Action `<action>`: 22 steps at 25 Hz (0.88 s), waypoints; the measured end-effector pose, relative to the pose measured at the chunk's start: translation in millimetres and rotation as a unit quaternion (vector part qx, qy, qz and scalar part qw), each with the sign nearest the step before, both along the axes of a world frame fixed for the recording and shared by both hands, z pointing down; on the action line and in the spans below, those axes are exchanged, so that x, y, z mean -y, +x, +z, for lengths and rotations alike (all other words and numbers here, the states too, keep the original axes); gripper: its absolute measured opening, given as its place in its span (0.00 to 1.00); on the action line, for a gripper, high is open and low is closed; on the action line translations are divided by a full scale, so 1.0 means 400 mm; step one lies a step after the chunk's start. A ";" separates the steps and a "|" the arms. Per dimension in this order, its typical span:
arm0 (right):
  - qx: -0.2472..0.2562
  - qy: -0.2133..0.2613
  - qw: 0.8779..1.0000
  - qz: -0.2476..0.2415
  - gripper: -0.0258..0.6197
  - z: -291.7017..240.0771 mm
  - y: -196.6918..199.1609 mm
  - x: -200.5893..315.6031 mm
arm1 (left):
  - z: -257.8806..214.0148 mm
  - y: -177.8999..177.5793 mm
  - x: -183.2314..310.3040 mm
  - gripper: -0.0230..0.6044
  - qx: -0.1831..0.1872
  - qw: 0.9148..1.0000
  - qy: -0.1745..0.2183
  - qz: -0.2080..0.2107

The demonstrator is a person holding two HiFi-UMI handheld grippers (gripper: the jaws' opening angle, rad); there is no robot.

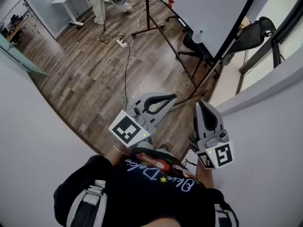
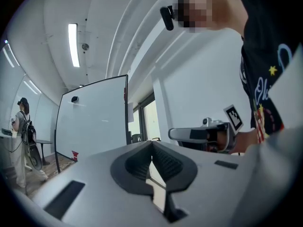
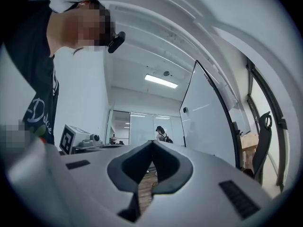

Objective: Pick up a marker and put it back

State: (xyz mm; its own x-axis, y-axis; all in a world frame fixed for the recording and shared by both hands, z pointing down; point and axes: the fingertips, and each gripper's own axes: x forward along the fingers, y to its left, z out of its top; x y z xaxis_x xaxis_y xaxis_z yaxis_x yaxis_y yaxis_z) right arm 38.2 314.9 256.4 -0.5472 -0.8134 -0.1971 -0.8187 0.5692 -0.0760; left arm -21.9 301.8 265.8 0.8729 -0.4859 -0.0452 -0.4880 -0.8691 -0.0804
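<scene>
**Both grippers closed and empty, whiteboard across open floor**

No marker can be picked out for certain. A small red object (image 1: 170, 0) sits at the lower edge of the large white freestanding whiteboard (image 1: 208, 8), well apart from both grippers. The grey left gripper (image 1: 173, 97) and grey right gripper (image 1: 201, 104) are near the person's chest, each with its 2 jaws pressed together on nothing. Between them and the board lies open brown wood-plank floor (image 1: 90, 74), crossed by a thin white cable (image 1: 126, 70). White walls (image 1: 28, 126) close in at both sides. A black office chair (image 1: 255, 32) stands beside the board. White cursive lettering on the person's black shirt (image 1: 142, 188) cannot be read with certainty.
</scene>
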 end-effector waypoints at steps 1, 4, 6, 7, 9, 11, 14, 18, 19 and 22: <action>0.001 0.001 1.000 -0.002 0.04 0.000 0.005 0.001 | 0.000 0.004 0.002 0.04 0.000 1.000 0.001 -0.002; 0.005 0.000 1.000 -0.008 0.04 0.002 0.019 0.006 | 0.000 0.012 0.006 0.04 -0.001 1.000 0.004 -0.010; 0.011 0.001 1.000 -0.015 0.04 0.002 0.024 0.010 | 0.002 0.014 0.009 0.04 0.003 1.000 0.001 -0.016; 0.013 0.002 1.000 -0.017 0.04 0.000 0.025 0.012 | 0.001 0.016 0.012 0.04 0.004 1.000 0.003 -0.018; 0.015 0.006 1.000 -0.021 0.04 -0.003 0.029 0.014 | -0.005 0.022 0.016 0.04 0.004 1.000 0.010 -0.019; 0.015 0.007 1.000 -0.019 0.04 -0.001 0.039 0.012 | -0.008 0.031 0.017 0.04 0.005 1.000 0.015 -0.019; 0.019 0.005 1.000 -0.009 0.04 0.004 0.064 0.011 | -0.011 0.050 0.019 0.04 0.008 1.000 0.020 -0.016; 0.022 0.004 1.000 0.001 0.04 0.005 0.092 0.016 | -0.013 0.068 0.031 0.04 0.011 1.000 0.020 -0.014; 0.021 0.004 1.000 0.002 0.04 0.006 0.097 0.017 | -0.012 0.071 0.033 0.04 0.013 1.000 0.021 -0.014; 0.017 0.003 1.000 0.008 0.04 0.013 0.110 0.019 | -0.012 0.079 0.039 0.04 0.011 1.000 0.023 -0.013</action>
State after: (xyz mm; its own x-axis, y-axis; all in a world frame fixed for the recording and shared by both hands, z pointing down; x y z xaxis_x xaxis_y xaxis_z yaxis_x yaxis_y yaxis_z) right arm 82.3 307.5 261.5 -0.5268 -0.8209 -0.2203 -0.8248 0.5563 -0.1008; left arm 9.8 286.3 261.0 0.8609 -0.5065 -0.0486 -0.5082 -0.8511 -0.1318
